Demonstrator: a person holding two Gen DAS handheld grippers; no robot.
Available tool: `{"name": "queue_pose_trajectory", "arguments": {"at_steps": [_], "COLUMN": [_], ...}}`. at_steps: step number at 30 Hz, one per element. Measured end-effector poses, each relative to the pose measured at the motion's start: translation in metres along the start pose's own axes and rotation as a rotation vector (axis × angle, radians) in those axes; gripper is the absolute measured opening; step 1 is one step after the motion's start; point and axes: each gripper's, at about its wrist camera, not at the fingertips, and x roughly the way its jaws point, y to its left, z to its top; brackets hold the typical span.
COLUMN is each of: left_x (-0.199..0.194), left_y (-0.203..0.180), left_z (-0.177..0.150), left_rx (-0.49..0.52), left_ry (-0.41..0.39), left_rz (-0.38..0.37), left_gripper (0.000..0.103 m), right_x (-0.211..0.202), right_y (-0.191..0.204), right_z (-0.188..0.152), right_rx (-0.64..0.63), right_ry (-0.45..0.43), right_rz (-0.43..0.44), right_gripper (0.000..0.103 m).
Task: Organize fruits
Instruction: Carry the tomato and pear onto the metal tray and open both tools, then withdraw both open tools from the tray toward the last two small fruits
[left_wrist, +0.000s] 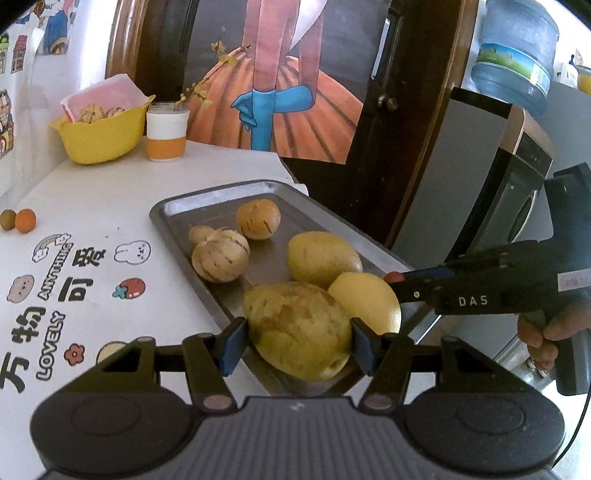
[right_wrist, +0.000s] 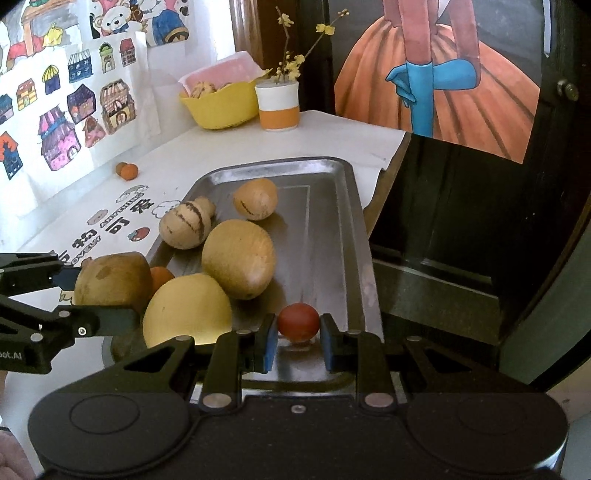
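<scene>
Our left gripper (left_wrist: 299, 332) clamps a large yellow fruit (left_wrist: 299, 328) over the metal tray (left_wrist: 177, 210), while our right gripper (right_wrist: 298, 338) brackets a small red fruit (right_wrist: 298, 322), pads just beside it.

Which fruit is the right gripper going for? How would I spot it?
Find the metal tray on the white table. At its near end, the right gripper brackets a small red fruit. It is the only red one there, far smaller than the yellow-brown fruits beside it.

On tray (right_wrist: 332, 229): 6 yellow-brown fruits (right_wrist: 238, 258), 1 red fruit (right_wrist: 298, 322); on table (left_wrist: 110, 192): 2 sm. round fruits (left_wrist: 25, 220), 1 bowl (left_wrist: 99, 136), 1 cup (left_wrist: 166, 136).
</scene>
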Motion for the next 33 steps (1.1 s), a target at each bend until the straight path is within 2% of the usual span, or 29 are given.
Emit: {"name": "queue_pose_trajectory", "arguments": {"at_steps": [12,21,29,33], "left_x": [0.003,0.001,-0.004,-0.009], "left_y": [0.0,-0.003,-0.002,0.002], "left_z": [-0.007,-0.007,-0.007,-0.008], "left_rx": [0.001,0.015,0.028,0.014], "left_ry": [0.023,0.011,-0.006,-0.015], "left_rz": [0.003,-0.01,-0.002,-0.003], "left_gripper": [0.063,0.063,0.068,0.077], "right_x": [0.003,0.002,-0.001,-0.006], "right_y": [0.005,0.005,0.007,0.009], "right_z": [-0.007,-0.008,-0.008,-0.009], "right_rx": [-0.016,-0.013,-0.013,-0.017], "right_ry": [0.002,0.0,-0.003,-0.011], "right_rz": [-0.002,0.004,-0.006,-0.017], "right_gripper": [0.027,0.034,0.046,0.056]}}
